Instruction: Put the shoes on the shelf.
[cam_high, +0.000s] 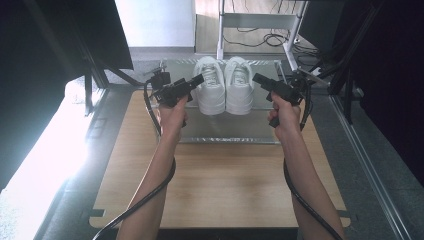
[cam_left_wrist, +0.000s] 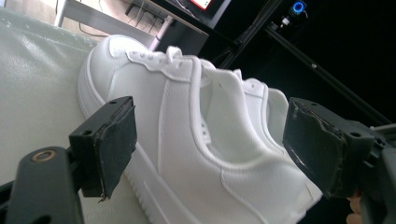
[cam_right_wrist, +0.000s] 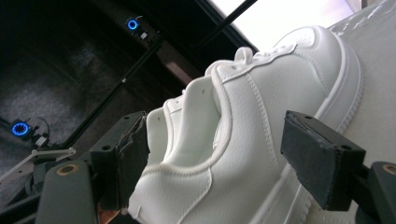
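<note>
- Forearms come in from the bottom of the high view over the bare wooden tabletop (cam_high: 220, 185), each hand holding a claw, with a black cable trailing back along each arm.
- Left claw (cam_high: 197, 80) is held just left of the white sneakers; its jaws stand wide apart, holding nothing. In the left gripper view the left sneaker (cam_left_wrist: 196, 140) lies between and beyond the pads (cam_left_wrist: 116, 140), and I cannot tell whether either pad touches it.
- Right claw (cam_high: 257, 79) is just right of the pair, jaws likewise wide apart and empty; the right sneaker (cam_right_wrist: 252, 130) sits heel-first between its pads (cam_right_wrist: 313, 158).
- Both sneakers (cam_high: 225, 85) stand side by side, touching, toes pointing away, on a clear shiny sheet (cam_high: 225, 132) at the far end of the tabletop.
- No brand mark or writing can be read on the shoes.
- Beyond, a white frame (cam_high: 255, 22) and loose cables lie on the floor.
</note>
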